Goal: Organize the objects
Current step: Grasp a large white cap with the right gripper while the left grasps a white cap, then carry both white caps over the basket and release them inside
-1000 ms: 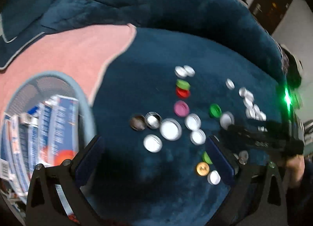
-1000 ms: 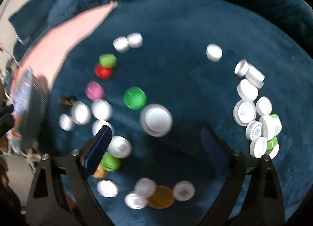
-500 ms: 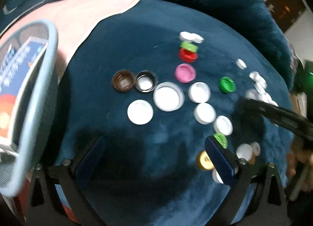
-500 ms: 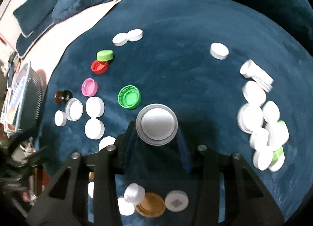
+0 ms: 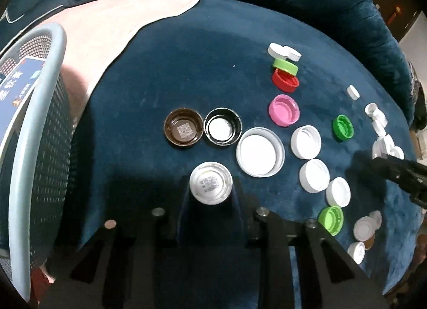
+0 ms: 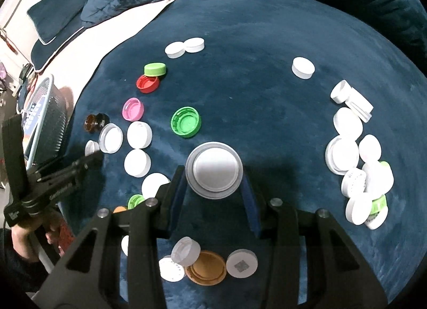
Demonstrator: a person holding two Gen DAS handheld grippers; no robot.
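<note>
Both grippers are working over the blue velvet cushion (image 6: 267, 42), which is littered with bottle caps. The left gripper (image 5: 210, 188) is closing its jaws around a clear cap with a code (image 5: 210, 185), sitting toward the cushion's near edge, just beside the big white lid (image 5: 260, 152). The right gripper (image 6: 213, 183) is clamping a wide grey lid (image 6: 214, 170) mid-cushion. A mesh basket (image 5: 40, 127) is sitting at the left edge.
</note>
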